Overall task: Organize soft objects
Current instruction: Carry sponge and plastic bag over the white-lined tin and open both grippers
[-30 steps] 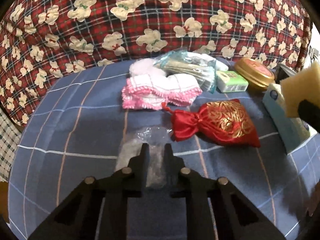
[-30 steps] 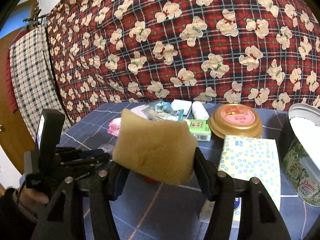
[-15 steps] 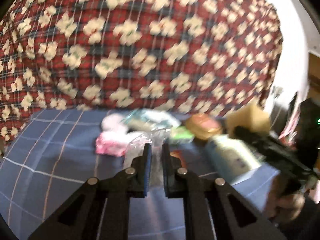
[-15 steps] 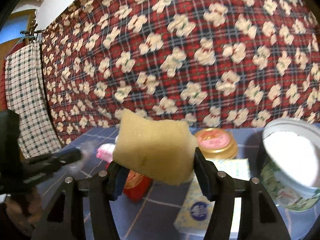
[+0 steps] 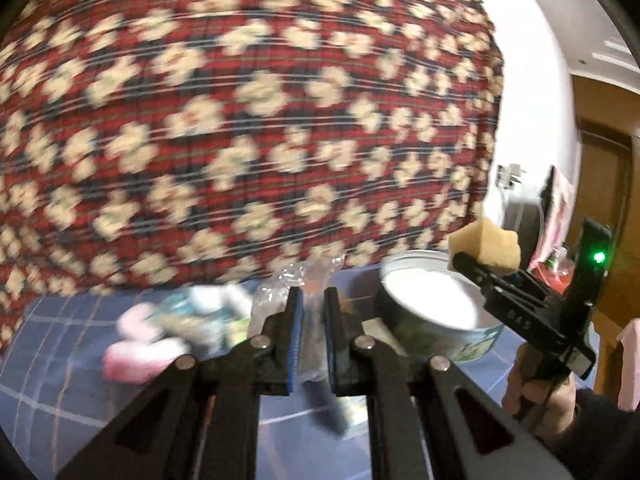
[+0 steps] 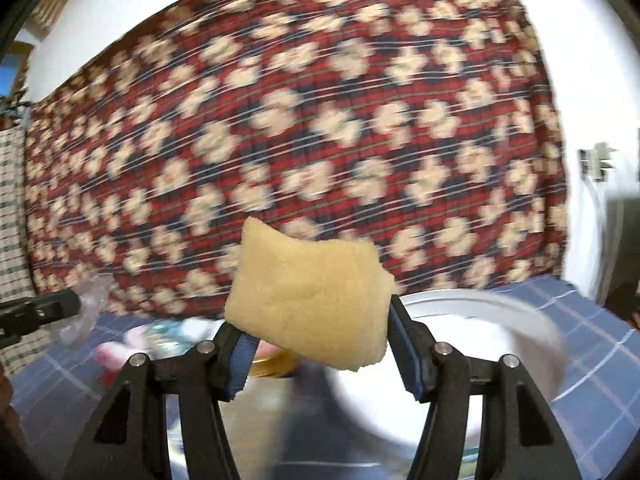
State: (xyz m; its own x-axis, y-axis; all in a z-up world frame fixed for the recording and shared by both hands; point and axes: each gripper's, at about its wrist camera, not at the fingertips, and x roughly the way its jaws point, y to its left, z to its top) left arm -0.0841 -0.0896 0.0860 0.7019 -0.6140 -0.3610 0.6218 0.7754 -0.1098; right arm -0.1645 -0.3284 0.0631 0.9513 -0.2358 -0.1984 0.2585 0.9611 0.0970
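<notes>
Left tool is pinching a crinkly clear plastic bag at twelve o'clock, right tool is squeezing a yellow foam sponge above the round white-lined tin, and either could be slipping free mid-swing.

Blue checked bedspread — carrying a round tin; pink cloth; blurred packets.

Porous matt sponge, crinkly clear plastic bag
</notes>
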